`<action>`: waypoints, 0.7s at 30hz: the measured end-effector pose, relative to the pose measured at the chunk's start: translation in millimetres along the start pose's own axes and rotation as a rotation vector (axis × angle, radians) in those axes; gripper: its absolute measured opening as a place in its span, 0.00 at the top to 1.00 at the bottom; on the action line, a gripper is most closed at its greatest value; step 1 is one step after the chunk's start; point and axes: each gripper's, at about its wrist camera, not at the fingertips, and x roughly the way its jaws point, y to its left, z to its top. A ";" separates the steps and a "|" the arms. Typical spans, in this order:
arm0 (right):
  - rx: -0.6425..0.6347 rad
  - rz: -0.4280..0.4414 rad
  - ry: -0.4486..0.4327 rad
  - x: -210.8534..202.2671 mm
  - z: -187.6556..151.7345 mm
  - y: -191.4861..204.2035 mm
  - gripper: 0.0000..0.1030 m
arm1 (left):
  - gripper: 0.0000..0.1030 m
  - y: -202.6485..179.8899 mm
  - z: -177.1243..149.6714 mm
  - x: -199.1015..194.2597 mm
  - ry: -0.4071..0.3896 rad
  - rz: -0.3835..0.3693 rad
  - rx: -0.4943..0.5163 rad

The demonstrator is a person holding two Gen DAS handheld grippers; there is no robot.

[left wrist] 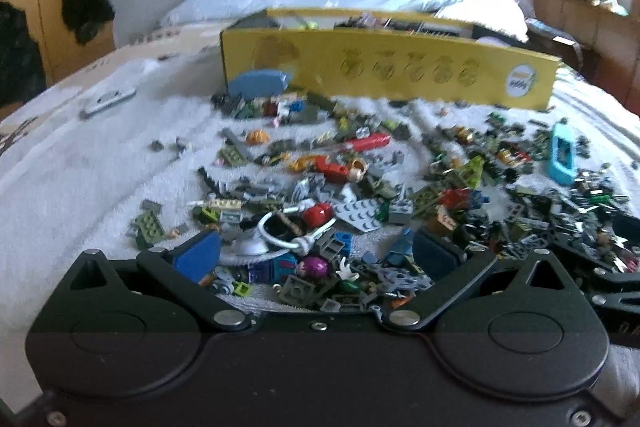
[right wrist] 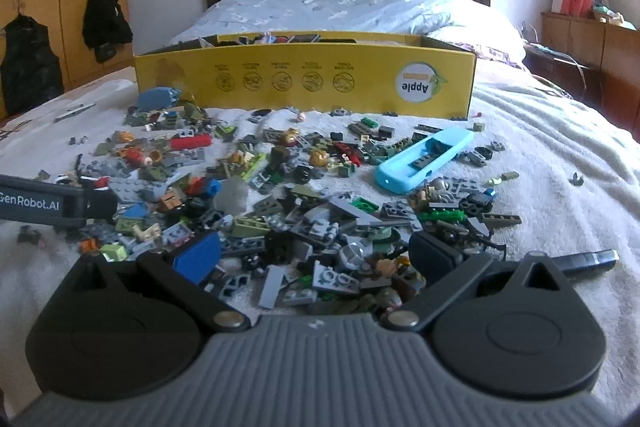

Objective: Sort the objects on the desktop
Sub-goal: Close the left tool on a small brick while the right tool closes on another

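Observation:
A heap of small toy bricks in grey, green and red covers a white towel on the bed. Behind it stands a long yellow cardboard box with bricks inside. My left gripper is open, low over the near edge of the heap, with a white cord loop and a purple round piece between its blue pads. My right gripper is open too, its fingers straddling grey plates. A light blue silicone case lies on the heap's right.
The left gripper's body reaches in from the left edge of the right wrist view. A dark pen-like stick lies on the towel at the right. A blue oval piece rests by the box. Wardrobe, headboard and pillows lie beyond.

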 end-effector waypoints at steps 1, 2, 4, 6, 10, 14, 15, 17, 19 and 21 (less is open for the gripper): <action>0.000 0.006 -0.014 -4.9 -0.9 -0.2 0.00 | 0.01 0.6 -1.8 -3.2 -0.015 -0.015 0.004; -0.007 0.010 -0.032 -10.8 -2.1 -0.2 0.00 | 0.01 1.8 -4.8 -7.3 -0.033 -0.036 0.009; -0.029 0.016 -0.066 -20.2 -4.6 -0.1 0.00 | 0.01 2.2 -10.1 -14.6 -0.062 -0.071 0.023; -0.041 0.023 -0.094 -28.4 -7.1 -1.1 0.00 | 0.01 1.3 -15.8 -21.5 -0.091 -0.101 0.037; -0.020 0.045 -0.103 -34.6 -10.5 -4.6 0.09 | 0.07 -1.3 -20.4 -27.3 -0.130 -0.127 0.042; 0.001 0.067 -0.091 -33.3 -14.5 -5.9 0.34 | 0.22 -1.3 -22.1 -28.5 -0.140 -0.149 0.041; 0.005 0.075 -0.085 -32.6 -15.5 -6.1 0.38 | 0.24 -0.6 -23.4 -29.7 -0.149 -0.156 0.043; 0.009 0.094 -0.074 -31.0 -17.4 -6.0 0.47 | 0.32 1.1 -26.1 -30.7 -0.156 -0.175 0.051; 0.012 0.107 -0.066 -30.1 -20.2 -4.8 0.58 | 0.34 1.8 -29.4 -31.6 -0.158 -0.198 0.060; 0.016 0.120 -0.062 -29.4 -22.3 -4.8 0.62 | 0.38 1.7 -33.9 -33.7 -0.166 -0.219 0.075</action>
